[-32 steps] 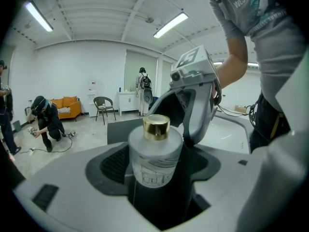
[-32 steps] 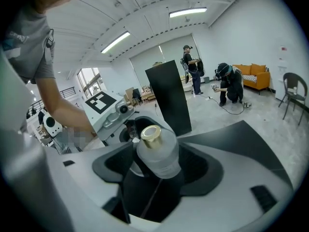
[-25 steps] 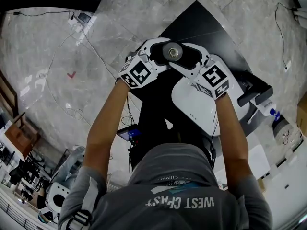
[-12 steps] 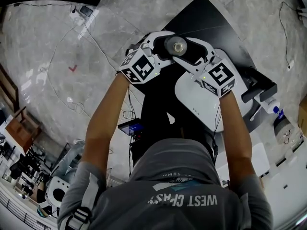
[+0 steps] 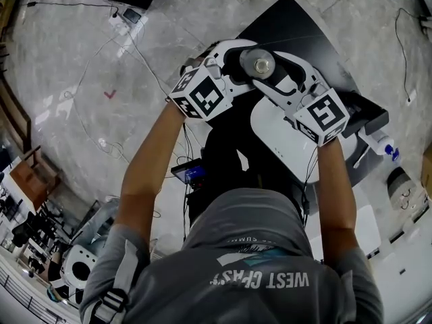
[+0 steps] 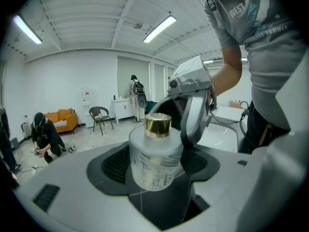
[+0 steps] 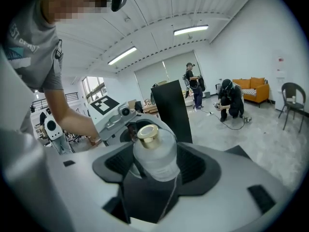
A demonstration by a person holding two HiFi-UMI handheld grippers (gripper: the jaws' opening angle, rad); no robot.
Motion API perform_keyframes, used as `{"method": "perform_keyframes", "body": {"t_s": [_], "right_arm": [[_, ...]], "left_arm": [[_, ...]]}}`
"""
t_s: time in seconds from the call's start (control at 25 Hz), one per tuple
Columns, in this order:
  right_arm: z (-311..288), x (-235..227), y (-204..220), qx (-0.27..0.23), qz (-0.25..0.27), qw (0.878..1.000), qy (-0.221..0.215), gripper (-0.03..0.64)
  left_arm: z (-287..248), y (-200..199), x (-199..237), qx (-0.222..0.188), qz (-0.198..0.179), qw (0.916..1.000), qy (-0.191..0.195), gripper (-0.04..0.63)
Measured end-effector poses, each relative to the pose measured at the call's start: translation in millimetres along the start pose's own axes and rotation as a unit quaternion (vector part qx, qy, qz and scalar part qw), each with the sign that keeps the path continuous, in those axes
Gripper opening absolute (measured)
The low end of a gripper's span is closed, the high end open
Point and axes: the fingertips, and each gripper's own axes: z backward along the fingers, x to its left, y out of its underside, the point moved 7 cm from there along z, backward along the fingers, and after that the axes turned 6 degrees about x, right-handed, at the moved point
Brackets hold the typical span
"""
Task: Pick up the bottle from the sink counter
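Observation:
A frosted glass bottle point(image 5: 257, 63) with a gold cap is held in the air between both grippers, above the black counter point(image 5: 297, 25). In the head view my left gripper point(image 5: 237, 58) closes on it from the left and my right gripper point(image 5: 278, 73) from the right. The left gripper view shows the bottle point(image 6: 154, 161) upright between the left gripper point(image 6: 155, 170) pads, gold cap point(image 6: 158, 124) on top, with the right gripper's finger point(image 6: 194, 115) behind it. The right gripper view shows the bottle point(image 7: 155, 158) tilted slightly left in the right gripper point(image 7: 154, 170).
A white sink basin point(image 5: 283, 147) lies under the right arm, set in the black counter. A black faucet point(image 5: 368, 123) and a pump bottle point(image 5: 383, 145) stand at the right. Cables point(image 5: 121, 39) trail over the marble floor. People point(image 7: 231, 100) and a chair point(image 6: 99, 117) are far off.
Both grippers, still clamped on the bottle, have shifted up and to the right in the head view, further over the black counter.

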Motion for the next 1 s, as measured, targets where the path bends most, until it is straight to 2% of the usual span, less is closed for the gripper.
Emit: {"method": "perform_keyframes", "body": {"t_s": [0.28, 0.64, 1.0], "right_arm": [[26, 21, -38, -0.018, 0.028, 0.999, 0.009, 0.284], [72, 65, -83, -0.035, 0.068, 0.997, 0.011, 0.283], [106, 104, -118, -0.055, 0.095, 0.994, 0.009, 0.282]], "left_arm": [[30, -41, -3, -0.010, -0.013, 0.9996, -0.024, 0.322], [73, -102, -27, -0.002, -0.045, 0.9973, -0.057, 0.322], [112, -146, -49, -0.021, -0.047, 0.9954, -0.081, 0.322]]}}
